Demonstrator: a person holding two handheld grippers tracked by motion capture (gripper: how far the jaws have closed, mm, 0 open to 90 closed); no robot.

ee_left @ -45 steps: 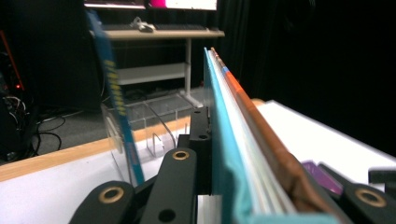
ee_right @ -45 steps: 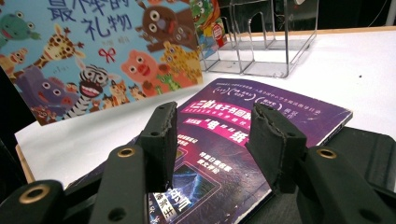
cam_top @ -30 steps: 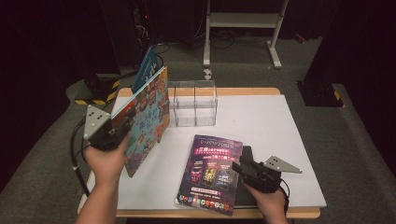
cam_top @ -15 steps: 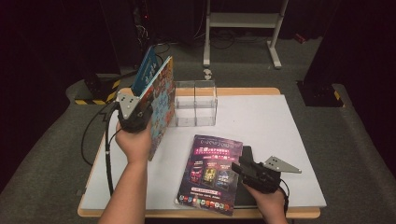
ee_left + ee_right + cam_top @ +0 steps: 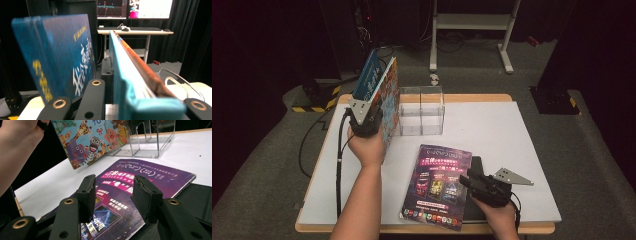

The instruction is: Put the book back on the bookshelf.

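1. Step in hand, as I judge it: shelving books in the clear rack (image 5: 422, 111). The left gripper (image 5: 365, 121) holds a picture book (image 5: 388, 107) upright, just left of the rack.
2. Its fingers are clamped on the book's lower edge; in the left gripper view the book (image 5: 130, 65) runs edge-on between them, with a blue book (image 5: 57, 52) just beside it on the left.
3. Next move, probably: carry the book right, keep it upright, and lower it into a slot of the rack.
4. The right gripper (image 5: 472, 182) rests over a purple book (image 5: 437, 185) lying flat on the worktop (image 5: 512, 130). Its fingers (image 5: 87, 192) stand apart above the cover, gripping nothing.
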